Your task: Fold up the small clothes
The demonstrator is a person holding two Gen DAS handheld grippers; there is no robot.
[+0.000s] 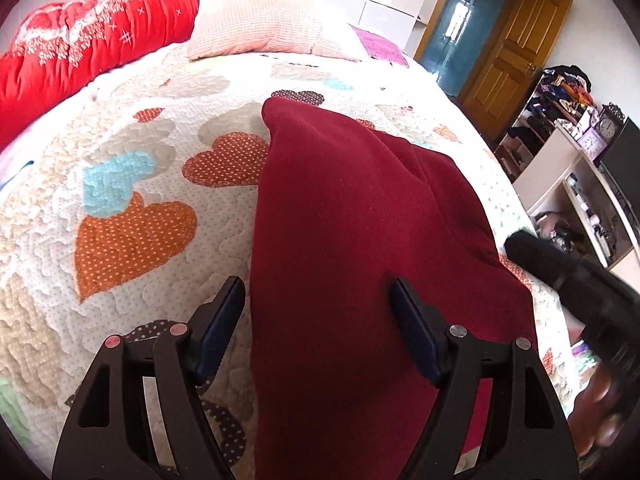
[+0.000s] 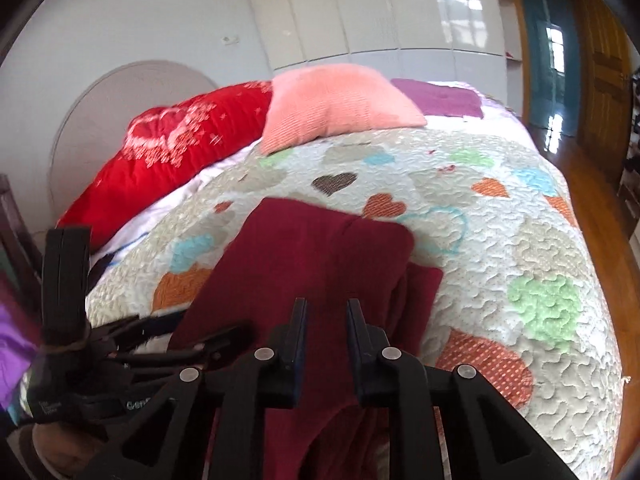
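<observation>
Heart-quilted bed, wooden door

L gripper: jaws spread wide, nothing pinched btwn them, pointing fwd and angled down. R gripper: jaws drawn in w/ a narrow gap left, nothing clamped, also fwd and tilted down, just beside L gripper.
</observation>
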